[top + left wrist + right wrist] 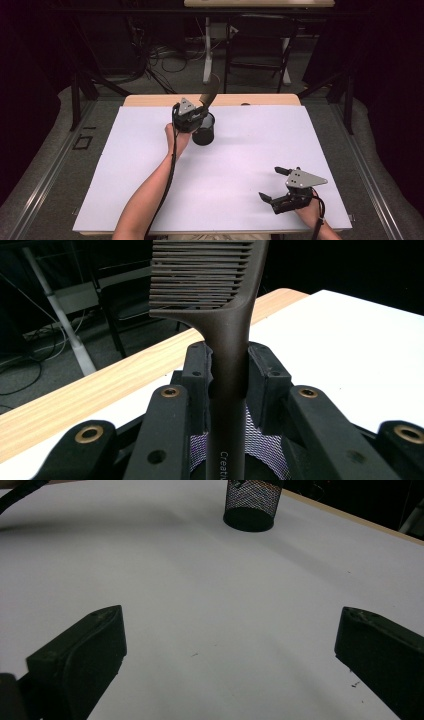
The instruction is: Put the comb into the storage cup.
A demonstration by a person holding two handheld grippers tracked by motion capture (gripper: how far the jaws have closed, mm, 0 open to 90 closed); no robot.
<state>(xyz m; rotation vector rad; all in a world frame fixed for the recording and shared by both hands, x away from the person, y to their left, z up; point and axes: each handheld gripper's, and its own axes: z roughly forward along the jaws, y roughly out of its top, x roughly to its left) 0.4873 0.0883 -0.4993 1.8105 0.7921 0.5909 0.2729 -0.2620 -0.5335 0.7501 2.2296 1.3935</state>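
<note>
A dark brown comb (pixel 227 340) stands upright, its handle clamped between the pads of my left gripper (pixel 229 372), teeth at the top. Its handle reaches down into a black mesh cup (pixel 257 445) just below the jaws. From the high view, the left gripper (pixel 196 116) sits over the mesh cup (pixel 204 131) near the table's far edge, with the comb (pixel 210 95) rising above it. My right gripper (pixel 273 183) rests at the near right of the white sheet, jaws wide apart with nothing between them. In the right gripper view the mesh cup (pixel 251 504) stands far ahead.
A white sheet (pixel 240 165) covers most of the wooden table (pixel 150 100). Beyond the far edge stand a dark chair (pixel 260 45), a table leg and floor cables. Metal rails run along both sides of the table.
</note>
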